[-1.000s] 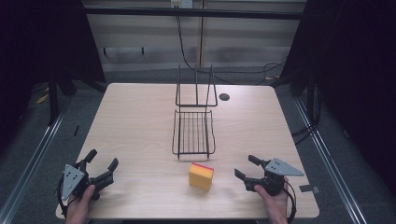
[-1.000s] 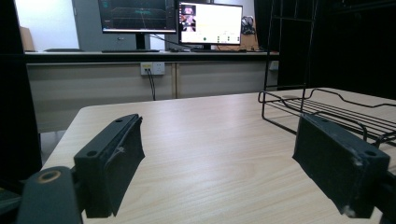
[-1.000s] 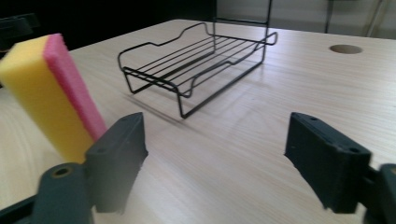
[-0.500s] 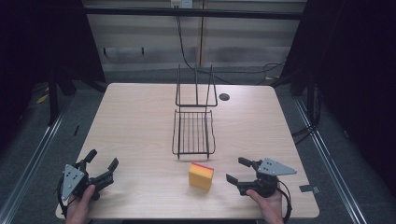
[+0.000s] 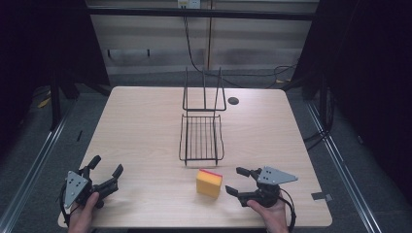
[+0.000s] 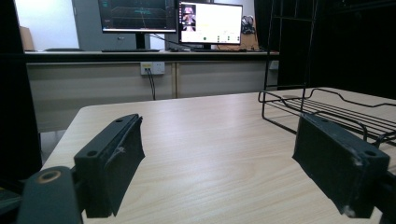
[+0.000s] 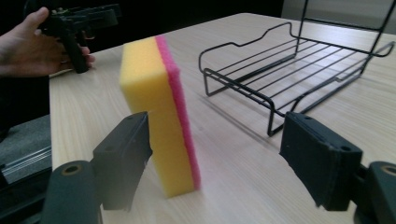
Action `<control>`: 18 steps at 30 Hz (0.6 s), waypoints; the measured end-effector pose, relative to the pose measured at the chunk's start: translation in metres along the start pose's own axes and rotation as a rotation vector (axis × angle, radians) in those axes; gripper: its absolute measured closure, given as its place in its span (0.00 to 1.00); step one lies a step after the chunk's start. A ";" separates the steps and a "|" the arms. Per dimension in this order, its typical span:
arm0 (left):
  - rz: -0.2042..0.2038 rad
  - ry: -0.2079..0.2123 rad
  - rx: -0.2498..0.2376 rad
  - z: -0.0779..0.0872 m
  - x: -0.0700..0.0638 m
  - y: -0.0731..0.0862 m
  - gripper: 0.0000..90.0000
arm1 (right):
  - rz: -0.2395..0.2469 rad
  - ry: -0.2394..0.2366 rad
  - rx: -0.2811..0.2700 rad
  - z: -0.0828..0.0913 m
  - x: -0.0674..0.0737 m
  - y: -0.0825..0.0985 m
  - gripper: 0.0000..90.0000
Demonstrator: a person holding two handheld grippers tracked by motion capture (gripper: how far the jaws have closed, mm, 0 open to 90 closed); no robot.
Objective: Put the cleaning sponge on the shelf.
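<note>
A yellow sponge with a pink layer (image 5: 209, 182) stands on edge on the wooden table (image 5: 145, 126), just in front of a black wire rack (image 5: 201, 137). My right gripper (image 5: 237, 181) is open at the sponge's right side, jaws pointing left at it with a small gap between. In the right gripper view the sponge (image 7: 161, 112) stands upright just ahead of the left jaw, nothing between the jaws (image 7: 224, 154). My left gripper (image 5: 107, 170) rests open near the table's front left corner, empty; its view (image 6: 219, 163) looks along the table toward the rack (image 6: 327, 109).
The wire rack has a tall upright back frame (image 5: 204, 90) toward the table's far side. A round cable hole (image 5: 233, 101) lies right of it. Monitors (image 6: 170, 21) stand on a desk beyond the table. The other hand with its gripper (image 7: 70, 28) is far left.
My right gripper has moved left along the front of the table, closing in on the sponge. The left gripper and the sponge have stayed put.
</note>
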State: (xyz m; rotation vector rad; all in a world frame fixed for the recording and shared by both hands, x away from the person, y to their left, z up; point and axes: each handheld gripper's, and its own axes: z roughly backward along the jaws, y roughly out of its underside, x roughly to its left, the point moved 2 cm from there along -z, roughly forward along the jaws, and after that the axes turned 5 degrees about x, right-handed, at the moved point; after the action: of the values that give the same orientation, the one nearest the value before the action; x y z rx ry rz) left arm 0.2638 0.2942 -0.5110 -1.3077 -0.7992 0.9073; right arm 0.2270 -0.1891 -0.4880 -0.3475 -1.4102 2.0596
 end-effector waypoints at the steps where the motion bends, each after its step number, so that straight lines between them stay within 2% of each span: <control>1: 0.000 0.000 0.000 0.000 0.000 0.000 0.17 | -0.002 -0.001 0.001 -0.001 0.001 0.000 0.28; 6: 0.002 -0.003 -0.002 0.000 0.000 0.000 0.17 | 0.015 -0.034 -0.002 -0.005 0.005 -0.002 0.32; 8: 0.000 0.000 0.000 0.000 0.000 0.000 0.17 | 0.018 -0.071 -0.004 -0.009 0.009 -0.004 0.33; 16: -0.004 0.001 0.003 0.000 0.000 0.000 0.17 | 0.048 -0.100 -0.005 -0.017 0.015 -0.008 0.38; 17: -0.005 0.000 0.003 0.000 0.000 0.000 0.17 | 0.055 -0.119 -0.027 -0.017 0.016 -0.008 0.43; 18: -0.005 0.000 0.003 0.000 0.000 0.000 0.17 | 0.051 -0.128 -0.035 -0.018 0.016 -0.009 0.43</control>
State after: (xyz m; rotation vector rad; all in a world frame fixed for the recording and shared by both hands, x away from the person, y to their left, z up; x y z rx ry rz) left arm 0.2637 0.2945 -0.5110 -1.3028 -0.8001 0.9043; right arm 0.2267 -0.1637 -0.4853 -0.2728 -1.5287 2.1338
